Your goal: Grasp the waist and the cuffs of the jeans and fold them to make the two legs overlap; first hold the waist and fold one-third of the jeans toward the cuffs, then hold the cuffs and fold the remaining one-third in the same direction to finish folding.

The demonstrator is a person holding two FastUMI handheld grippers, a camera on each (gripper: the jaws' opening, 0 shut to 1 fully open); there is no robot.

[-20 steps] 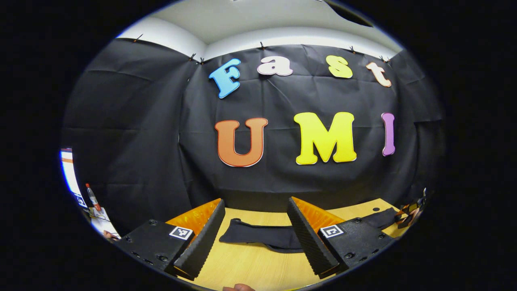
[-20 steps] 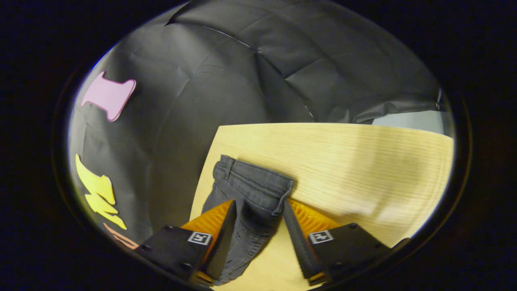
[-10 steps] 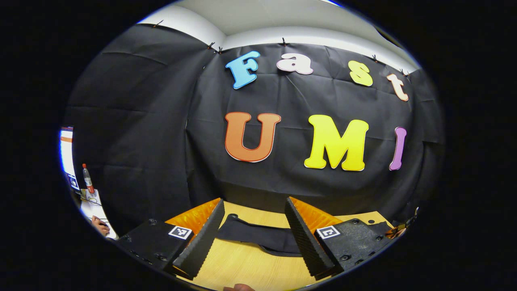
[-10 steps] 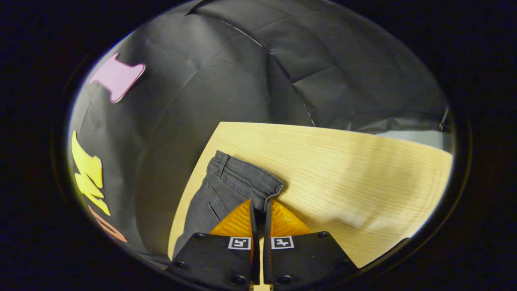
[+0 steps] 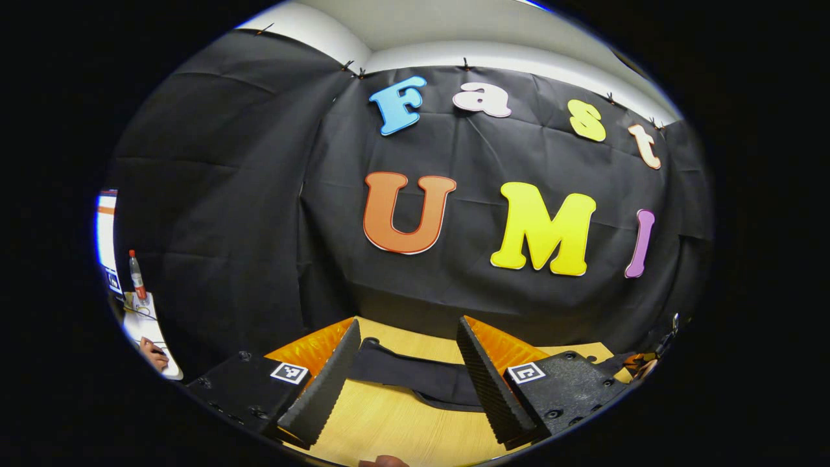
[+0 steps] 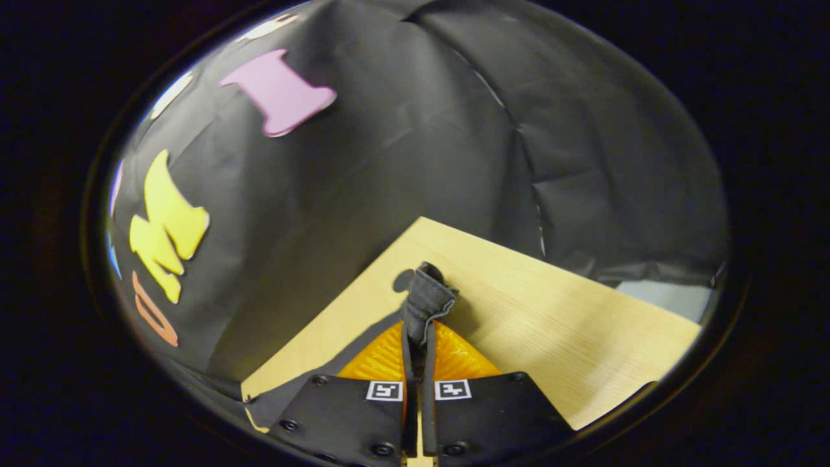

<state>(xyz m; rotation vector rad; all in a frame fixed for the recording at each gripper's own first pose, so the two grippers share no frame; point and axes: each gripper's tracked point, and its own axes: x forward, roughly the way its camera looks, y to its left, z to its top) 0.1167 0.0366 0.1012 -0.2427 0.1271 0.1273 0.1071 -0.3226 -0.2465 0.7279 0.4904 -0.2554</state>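
the right gripper [image 6: 415, 337], open around the jeans [image 6: 425, 301] a second ago, has closed on the waist and lifted it bunched off the table [image 6: 551, 337]

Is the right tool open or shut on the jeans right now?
Shut on the jeans: the right tool has its fingers pressed together with a bunched fold of the waist sticking up between them.

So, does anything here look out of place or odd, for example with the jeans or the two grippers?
Nothing looks wrong. The right gripper is shut on the waist of the jeans, which bunches up above the table. The left gripper is open, with the jeans' dark fabric lying flat beyond it. No spill or damage shows.
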